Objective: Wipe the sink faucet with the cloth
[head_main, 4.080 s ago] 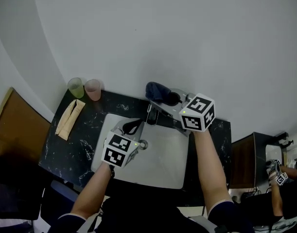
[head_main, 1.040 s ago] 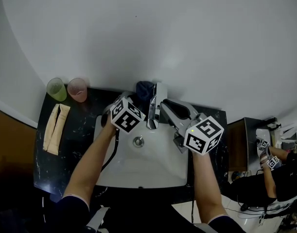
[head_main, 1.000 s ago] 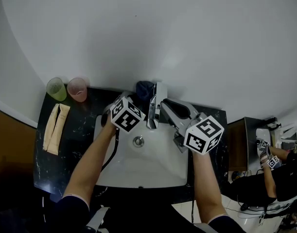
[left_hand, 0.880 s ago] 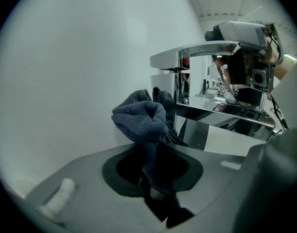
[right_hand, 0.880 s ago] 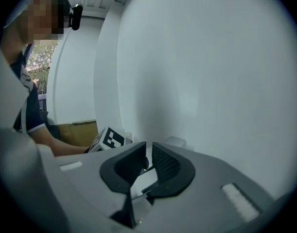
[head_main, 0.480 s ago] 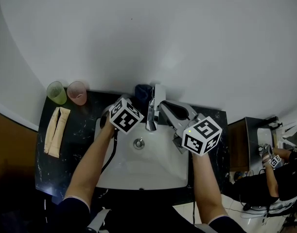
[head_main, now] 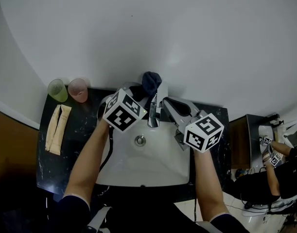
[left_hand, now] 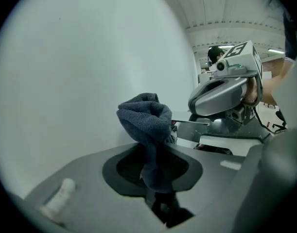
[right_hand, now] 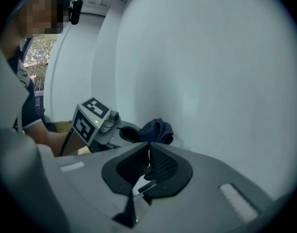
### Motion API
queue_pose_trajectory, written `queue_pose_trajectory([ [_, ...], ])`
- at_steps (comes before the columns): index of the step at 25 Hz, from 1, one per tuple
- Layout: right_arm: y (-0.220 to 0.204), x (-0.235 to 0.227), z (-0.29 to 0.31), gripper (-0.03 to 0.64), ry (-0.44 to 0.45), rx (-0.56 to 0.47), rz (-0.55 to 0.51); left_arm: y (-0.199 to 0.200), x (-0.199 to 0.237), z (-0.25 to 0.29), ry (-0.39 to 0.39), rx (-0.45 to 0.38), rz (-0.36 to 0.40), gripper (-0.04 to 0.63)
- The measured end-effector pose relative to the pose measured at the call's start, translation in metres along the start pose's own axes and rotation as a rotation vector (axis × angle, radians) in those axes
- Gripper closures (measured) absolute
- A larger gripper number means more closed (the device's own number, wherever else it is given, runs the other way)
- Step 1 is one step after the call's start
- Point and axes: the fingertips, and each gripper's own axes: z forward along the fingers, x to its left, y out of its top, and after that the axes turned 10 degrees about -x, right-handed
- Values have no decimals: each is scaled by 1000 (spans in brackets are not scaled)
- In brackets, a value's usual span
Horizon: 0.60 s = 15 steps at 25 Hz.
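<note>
A dark blue cloth [head_main: 151, 82] hangs bunched in my left gripper [head_main: 141, 92], which is shut on it just left of the faucet's top. In the left gripper view the cloth [left_hand: 146, 125] stands up out of the jaws before the white wall. The chrome faucet [head_main: 153, 115] rises at the back of the white sink [head_main: 158, 171]. My right gripper [head_main: 164, 102] reaches in from the right to the faucet's flat lever. Its jaws have just closed, and in the right gripper view a thin chrome edge shows between the pads of the right gripper [right_hand: 148, 152].
A green cup [head_main: 57, 90] and a pink cup [head_main: 79, 90] stand at the back left of the black counter [head_main: 75, 147]. A folded beige towel [head_main: 57, 128] lies in front of them. The white wall rises right behind the faucet. A second person works at the far right [head_main: 279, 157].
My left gripper has risen with the cloth, which now sits above the faucet's top instead of on the counter behind it. The right gripper has stayed at the faucet.
</note>
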Motion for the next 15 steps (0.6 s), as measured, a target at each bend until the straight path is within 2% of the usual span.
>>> queue_pose_trajectory([
  [4, 0, 0, 0, 603, -4, 1, -4, -11, -2, 4, -8, 43, 5, 514],
  [10, 0, 0, 1, 606, -6, -1, -2, -67, -16, 22, -46, 198, -15, 514],
  [15, 1, 1, 1, 609, -3, -7, -1, -87, -24, 25, -72, 251, -15, 513],
])
